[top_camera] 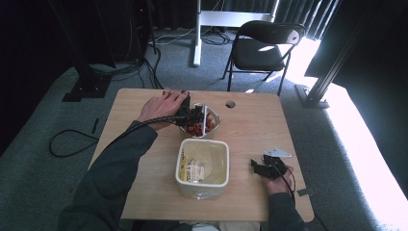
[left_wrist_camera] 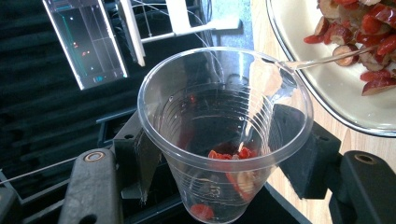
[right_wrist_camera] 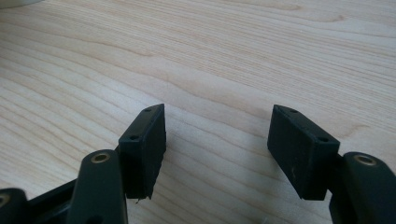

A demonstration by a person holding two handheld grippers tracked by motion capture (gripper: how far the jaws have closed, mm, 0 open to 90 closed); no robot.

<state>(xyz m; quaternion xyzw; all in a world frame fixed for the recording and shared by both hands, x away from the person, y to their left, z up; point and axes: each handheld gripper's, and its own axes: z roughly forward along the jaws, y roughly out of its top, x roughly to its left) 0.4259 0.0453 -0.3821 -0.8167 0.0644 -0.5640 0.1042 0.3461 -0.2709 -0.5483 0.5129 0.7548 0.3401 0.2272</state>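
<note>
My left gripper (left_wrist_camera: 219, 156) is shut on a clear plastic cup (left_wrist_camera: 224, 126) that holds a few red fruit pieces (left_wrist_camera: 231, 154) at its bottom. The cup is tipped beside a shallow bowl (left_wrist_camera: 327, 93) of red and brown fruit slices (left_wrist_camera: 364, 42), and a thin clear utensil (left_wrist_camera: 322, 58) lies across the bowl's rim. From above, the left gripper (top_camera: 191, 114) sits at the left side of that bowl (top_camera: 216, 126) near the table's far edge. At the table's right side my right gripper (top_camera: 256, 166) rests, and up close its jaws (right_wrist_camera: 217, 149) stand open over bare wood.
A white rectangular container (top_camera: 202, 168) with a little yellowish content stands in the middle of the wooden table (top_camera: 255, 125). A small round hole (top_camera: 230, 103) sits near the table's far edge. A black folding chair (top_camera: 264, 45) stands on the carpet beyond.
</note>
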